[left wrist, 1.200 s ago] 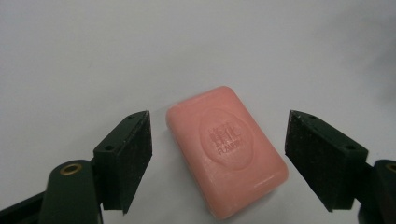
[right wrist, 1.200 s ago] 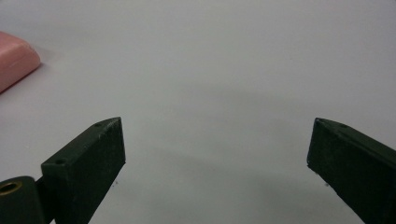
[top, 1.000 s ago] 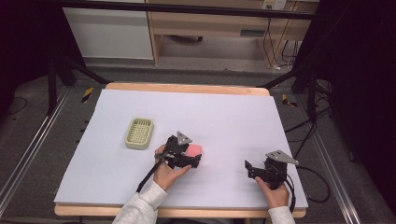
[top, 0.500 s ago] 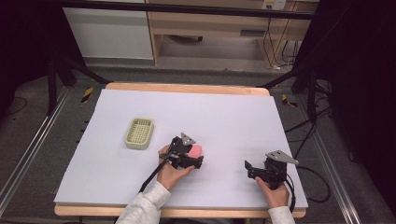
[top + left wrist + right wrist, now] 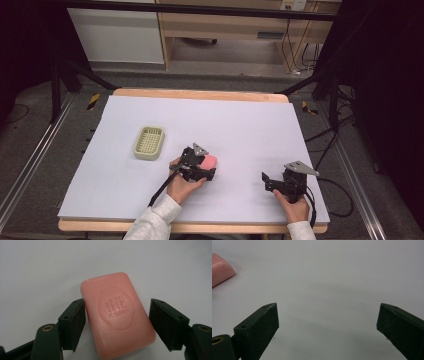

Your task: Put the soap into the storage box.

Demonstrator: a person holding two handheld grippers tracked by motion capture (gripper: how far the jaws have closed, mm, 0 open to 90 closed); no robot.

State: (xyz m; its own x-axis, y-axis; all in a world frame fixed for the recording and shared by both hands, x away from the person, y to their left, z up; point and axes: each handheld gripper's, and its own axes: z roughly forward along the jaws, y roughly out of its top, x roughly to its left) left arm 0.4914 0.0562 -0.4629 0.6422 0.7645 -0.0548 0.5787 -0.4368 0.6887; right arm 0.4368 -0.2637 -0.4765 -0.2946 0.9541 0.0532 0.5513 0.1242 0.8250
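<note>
A pink bar of soap with an embossed stamp lies flat on the white table cover. My left gripper straddles it: the left jaw touches the bar's side and the right jaw stands a little off the other side. In the high view the soap peeks out just past the left gripper, near the table's front middle. My right gripper rests at the front right, wide open over bare cover. A corner of the soap sits at the far left of the right gripper view.
A pale green slotted soap dish sits left of the left gripper, a hand's width away. The white cover lies over a wooden table whose edge shows at the far side. Cables trail off the front edge from both grippers.
The left hand and gripper have crept slightly to the right and nearer over the soap. The right gripper has stayed put.
</note>
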